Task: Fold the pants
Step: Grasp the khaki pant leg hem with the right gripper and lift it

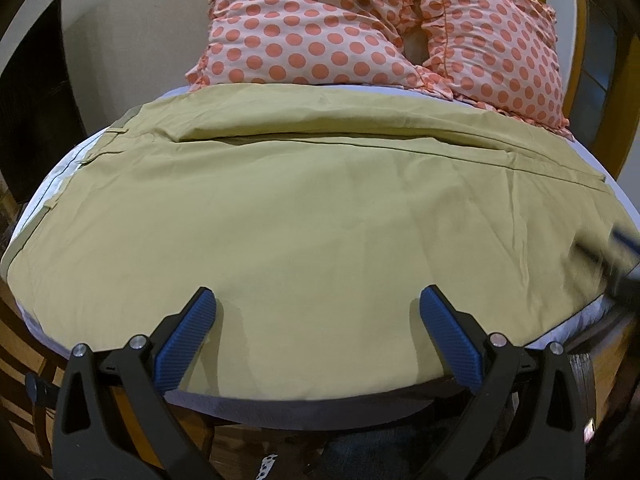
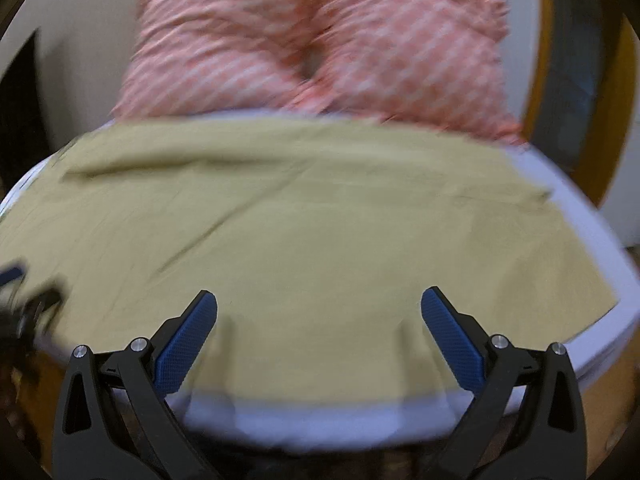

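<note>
Khaki pants [image 1: 304, 208] lie spread flat across a white-covered bed, one leg folded over the other, waistband at the left. My left gripper [image 1: 318, 300] is open and empty, hovering over the pants' near edge. My right gripper [image 2: 319, 302] is open and empty over the same near edge further right; the pants [image 2: 304, 216] show blurred in the right wrist view. The right gripper also shows as a blur at the right edge of the left wrist view [image 1: 622, 256]. The left gripper shows blurred at the left edge of the right wrist view [image 2: 24, 296].
Two orange polka-dot pillows [image 1: 360, 24] lie at the far side of the bed, touching the pants' far edge. The white sheet [image 2: 320, 416] rims the mattress. A wooden bed frame [image 1: 600, 356] and wooden floor lie below. A yellow door frame [image 2: 624, 92] stands at right.
</note>
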